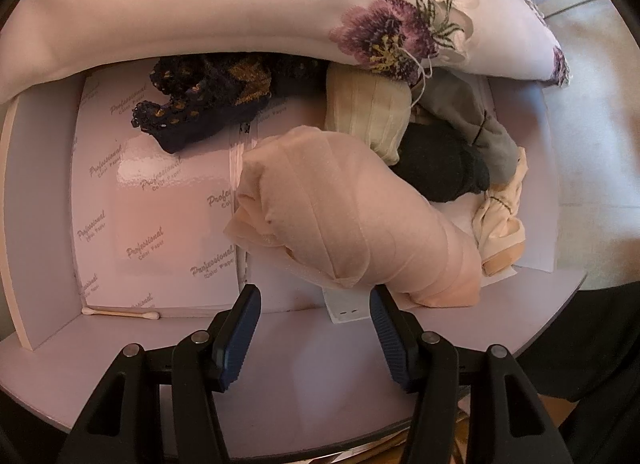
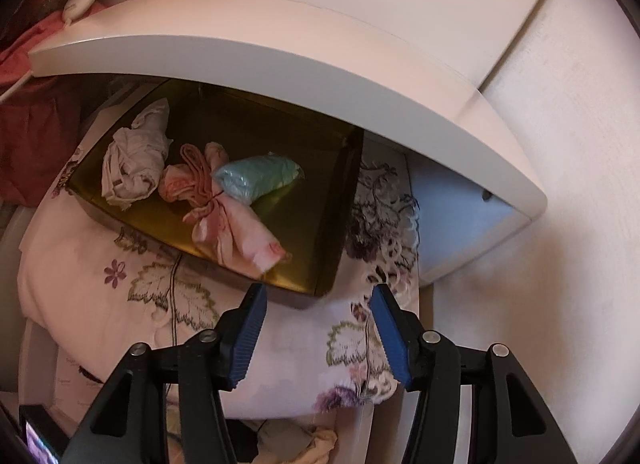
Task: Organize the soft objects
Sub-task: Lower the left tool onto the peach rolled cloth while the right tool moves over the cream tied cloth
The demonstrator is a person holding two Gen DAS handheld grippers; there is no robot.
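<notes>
The peach roll (image 1: 352, 220) lies in the drawer (image 1: 280, 344) just beyond the left gripper (image 1: 316, 328), its long axis slanting from far left to near right, its near end touching the right finger. Those fingers (image 1: 240, 332) stand open, holding nothing. The right gripper (image 2: 320, 336), also open and empty, hovers over the flowered cloth (image 2: 132, 304) near the tray (image 2: 328, 248) of bundles.

A peach rolled cloth bundle (image 1: 352, 220) lies diagonally in the drawer beside cream (image 1: 370, 112), black (image 1: 440, 168) and dark lace (image 1: 208, 104) rolls, while white (image 2: 134, 156), pink (image 2: 228, 208) and pale-blue (image 2: 256, 176) bundles lie touching in the olive tray (image 2: 332, 224).
</notes>
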